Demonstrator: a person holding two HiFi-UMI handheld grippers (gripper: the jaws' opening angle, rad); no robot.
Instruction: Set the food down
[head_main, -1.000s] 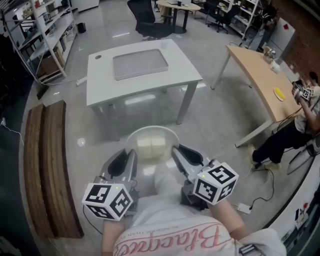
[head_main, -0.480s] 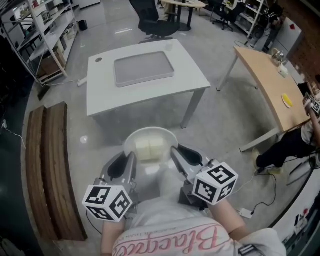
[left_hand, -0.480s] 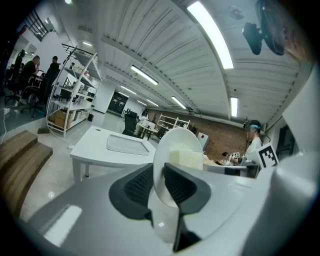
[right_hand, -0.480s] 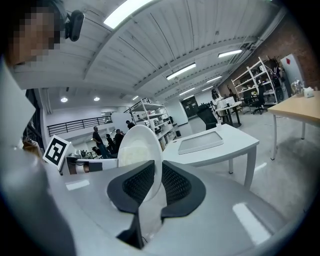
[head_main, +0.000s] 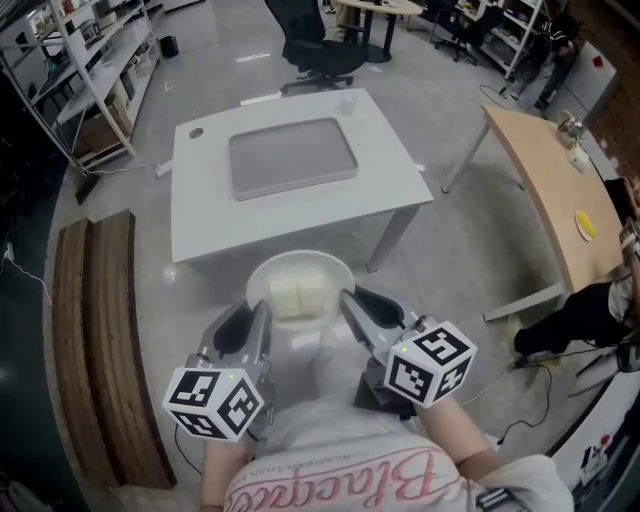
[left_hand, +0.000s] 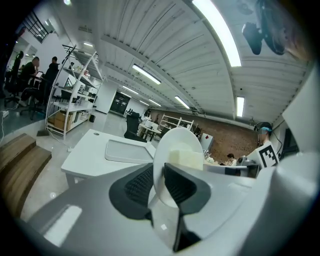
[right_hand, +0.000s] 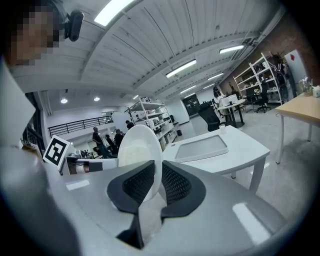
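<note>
A white plate (head_main: 300, 272) carrying pale yellow blocks of food (head_main: 298, 294) hangs over the floor in front of the person. My left gripper (head_main: 262, 315) is shut on the plate's left rim, and my right gripper (head_main: 345, 303) is shut on its right rim. In the left gripper view the plate (left_hand: 175, 150) stands edge-on between the jaws with the food (left_hand: 186, 159) on its right face. The right gripper view shows the plate (right_hand: 140, 150) pinched between the two dark pads. Ahead stands a white table (head_main: 200, 215) with a grey tray (head_main: 292, 158) on it.
Wooden benches (head_main: 100, 340) run along the left. Metal shelving (head_main: 85, 60) stands at the far left, an office chair (head_main: 325, 40) beyond the table. A light wooden table (head_main: 545, 190) with a small yellow thing (head_main: 586, 226) is at the right, a seated person (head_main: 590, 310) beside it.
The white table and tray have drawn nearer and lower in the head view as the person walks forward. Both grippers keep the same hold on the plate.
</note>
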